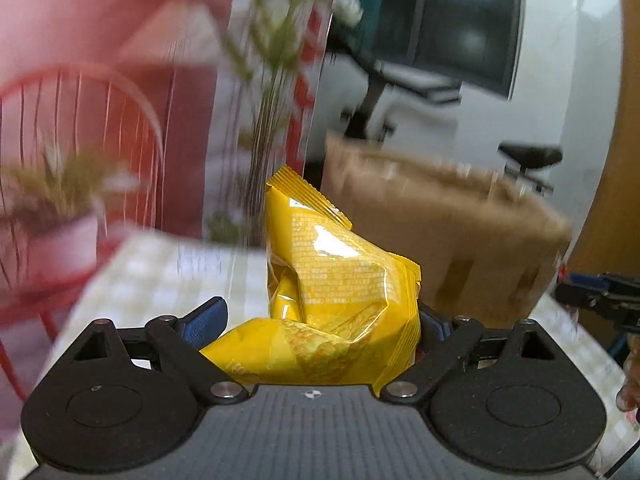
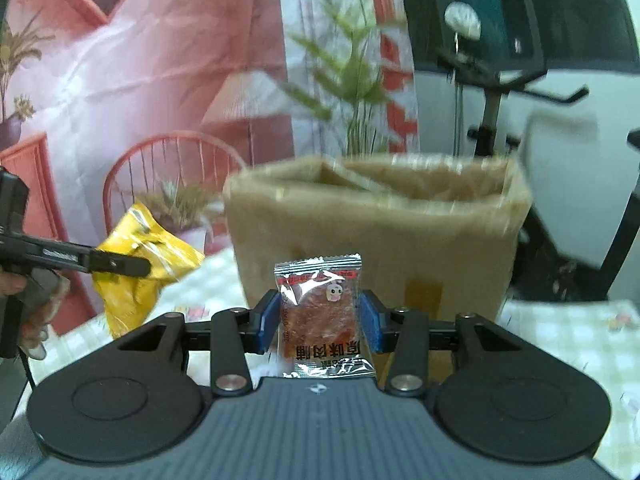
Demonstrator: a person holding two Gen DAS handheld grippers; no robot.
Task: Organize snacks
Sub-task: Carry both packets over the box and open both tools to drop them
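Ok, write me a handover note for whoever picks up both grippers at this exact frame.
Left hand-held gripper: shut on the yellow snack bag, held in the air.
Right hand-held gripper: shut on the small clear jerky packet, facing the brown paper bag.
The paper bag stands open on the checked tablecloth.
Done: both snacks picked up.
Left: probably drop both into the bag; its contents cannot be seen.

So I count two snack packs: one crumpled yellow foil snack bag and one small silver-and-clear jerky packet. Plus one open brown cardboard box, and two black two-finger grippers.
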